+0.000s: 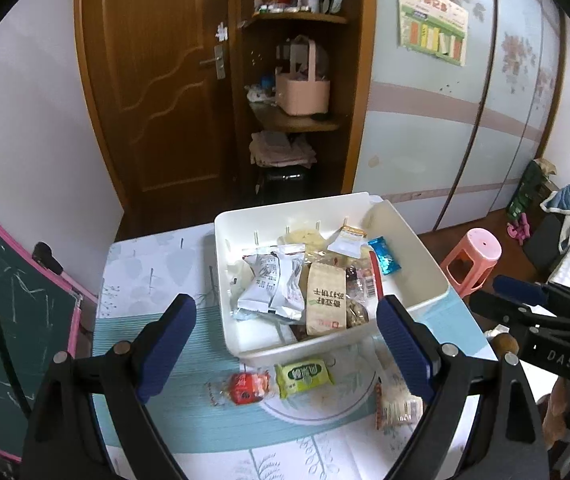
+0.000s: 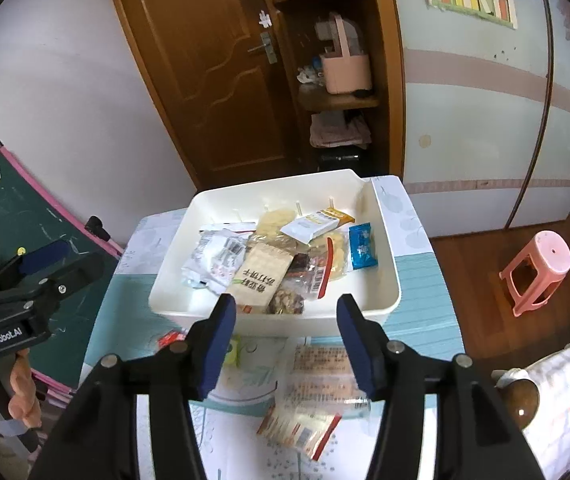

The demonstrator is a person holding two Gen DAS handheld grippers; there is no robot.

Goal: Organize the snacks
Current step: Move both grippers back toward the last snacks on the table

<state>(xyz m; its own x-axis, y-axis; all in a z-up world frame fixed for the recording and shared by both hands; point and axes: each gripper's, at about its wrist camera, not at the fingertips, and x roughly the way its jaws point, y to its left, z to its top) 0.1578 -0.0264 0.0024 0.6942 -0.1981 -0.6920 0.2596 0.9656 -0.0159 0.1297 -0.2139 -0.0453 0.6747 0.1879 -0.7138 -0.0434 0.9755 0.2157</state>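
Bedroom setting: desk (image 1: 157, 280) with leaf-patterned cover carries a white bin (image 1: 417, 256) holding assorted snack packets. Just before the bin's near wall lie a red-wrapped snack (image 1: 243, 388), a green packet (image 1: 304, 376) and a clear snack bag (image 2: 313, 392). Left gripper (image 1: 285, 344) and right gripper (image 2: 285, 344) hover spread wide, holding nothing.

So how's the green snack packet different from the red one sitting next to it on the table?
The green snack packet is flat and roughly square, with white lettering; the red snack packet is rounder, puffier, with clear crimped ends. The green one lies closer to the white bin, the red one further left. Both lie outside the bin on the tablecloth, between the left gripper fingers' line of sight.
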